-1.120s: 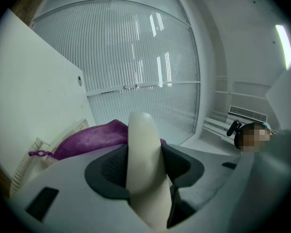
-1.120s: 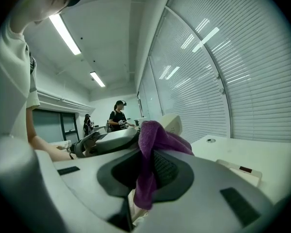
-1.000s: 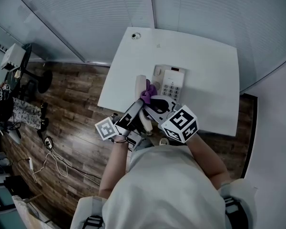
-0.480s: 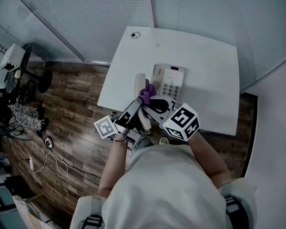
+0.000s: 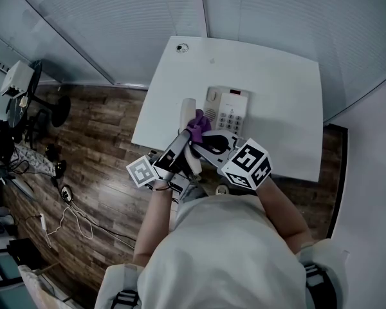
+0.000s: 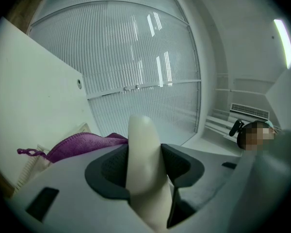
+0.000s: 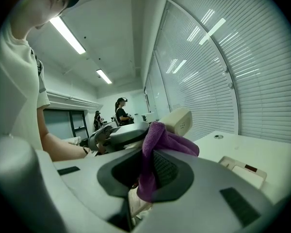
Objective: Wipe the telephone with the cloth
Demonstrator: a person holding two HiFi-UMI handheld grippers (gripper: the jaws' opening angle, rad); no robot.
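White shirt point(image 5: 225, 256) fills the bottom of the head view, with both forearms reaching forward from it. Each hand carries a unit with a marker cube: left cube point(image 5: 143, 172) low on the left, right cube point(image 5: 246, 165) just right of it, bodies converging toward the near desk edge. Left claw point(image 6: 144, 166) is clamped on the cream handset point(image 6: 143, 178): both dark pads press its sides, and the rounded end sticks up past the jaws. Right claw point(image 7: 148, 171) is clamped on the purple cloth point(image 7: 153, 164), a fold pinched between the pads and the rest bunched above them. In the right gripper view the cloth bunch lies against the handset just below its perforated end, and the left unit sits right behind it. In the head view the cloth sits on the handset's upper part, the two claws meeting there from left and right. The handset is off its cradle, held just left of the telephone base point(image 5: 230, 111), its far end raised clear of the desk. The base sits flat near the middle of the white desk point(image 5: 283, 82), keypad facing up, nothing touching it. A round cable port point(image 5: 183, 47) sits in the desk's far left corner. Dark wood floor point(image 5: 96, 140) lies left of the desk, with cables point(image 5: 71, 217) loose on it. Ribbed blinds point(image 6: 136, 57) run behind the desk. Two people point(image 7: 120, 111) stand far back in the room, too small for detail.
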